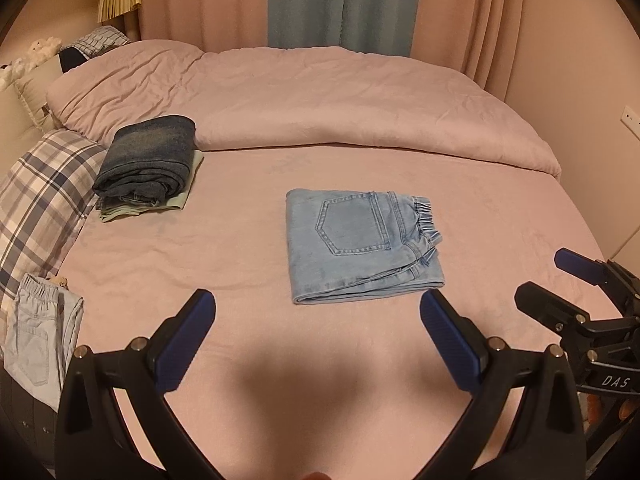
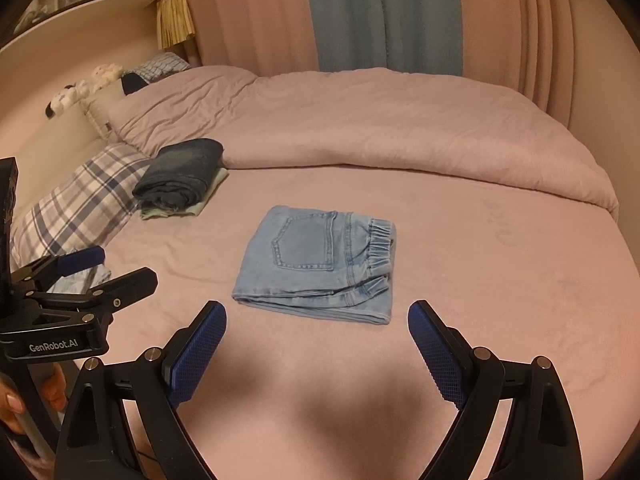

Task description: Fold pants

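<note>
Though folded, pants (image 1: 362, 246), waistband rightward.

Dim, warm pinkish light is filling both views; a soft shadow is lying on the near bed (image 1: 304, 392), and fisheye distortion is darkening the corners.

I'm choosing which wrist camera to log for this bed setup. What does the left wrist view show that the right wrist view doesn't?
Only the left wrist view shows the pale unfolded pants whole at the bed's left edge and a wall socket. Only the right wrist view shows a hand on the left gripper's handle and a shelf. Both show the folded light jeans, the dark stack, and both grippers, left gripper and right gripper, open.
</note>
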`<state>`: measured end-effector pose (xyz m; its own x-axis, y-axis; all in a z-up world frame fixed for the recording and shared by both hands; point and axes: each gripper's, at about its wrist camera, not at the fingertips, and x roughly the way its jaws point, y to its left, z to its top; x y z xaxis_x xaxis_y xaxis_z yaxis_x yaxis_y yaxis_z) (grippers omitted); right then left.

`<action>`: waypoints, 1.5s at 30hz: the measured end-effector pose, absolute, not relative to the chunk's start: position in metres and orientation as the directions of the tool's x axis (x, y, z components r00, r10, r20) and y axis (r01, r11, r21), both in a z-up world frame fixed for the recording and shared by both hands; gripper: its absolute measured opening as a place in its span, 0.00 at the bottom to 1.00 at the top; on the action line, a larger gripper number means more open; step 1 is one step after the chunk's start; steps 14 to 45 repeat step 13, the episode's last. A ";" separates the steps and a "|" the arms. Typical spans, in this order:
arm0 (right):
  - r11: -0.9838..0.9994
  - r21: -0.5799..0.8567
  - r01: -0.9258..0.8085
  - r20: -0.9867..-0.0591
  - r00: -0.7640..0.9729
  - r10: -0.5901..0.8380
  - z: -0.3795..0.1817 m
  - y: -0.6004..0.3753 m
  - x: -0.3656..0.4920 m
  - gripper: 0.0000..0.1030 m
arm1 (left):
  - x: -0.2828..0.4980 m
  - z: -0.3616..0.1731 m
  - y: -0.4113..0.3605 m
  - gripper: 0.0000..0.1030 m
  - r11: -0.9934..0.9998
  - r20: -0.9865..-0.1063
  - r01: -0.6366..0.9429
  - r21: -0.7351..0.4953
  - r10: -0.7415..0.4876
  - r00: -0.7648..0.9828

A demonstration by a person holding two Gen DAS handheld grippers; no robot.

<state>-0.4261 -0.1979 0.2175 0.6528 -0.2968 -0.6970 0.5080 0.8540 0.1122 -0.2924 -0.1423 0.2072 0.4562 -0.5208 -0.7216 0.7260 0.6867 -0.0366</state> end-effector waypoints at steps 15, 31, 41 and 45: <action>0.856 0.095 0.508 -0.700 0.645 -0.306 0.217 -0.193 -0.427 0.90 | -0.290 0.207 -0.139 0.99 0.690 -0.719 0.723 -0.031 -0.518 0.464; 0.856 0.095 0.508 -0.700 0.645 -0.306 0.217 -0.193 -0.427 0.90 | -0.290 0.207 -0.139 0.99 0.690 -0.719 0.723 -0.031 -0.518 0.464; 0.856 0.095 0.508 -0.700 0.645 -0.306 0.217 -0.193 -0.427 0.90 | -0.290 0.207 -0.139 0.99 0.690 -0.719 0.723 -0.031 -0.518 0.464; 0.856 0.095 0.508 -0.700 0.645 -0.306 0.217 -0.193 -0.427 0.90 | -0.290 0.207 -0.139 0.99 0.690 -0.719 0.723 -0.031 -0.518 0.464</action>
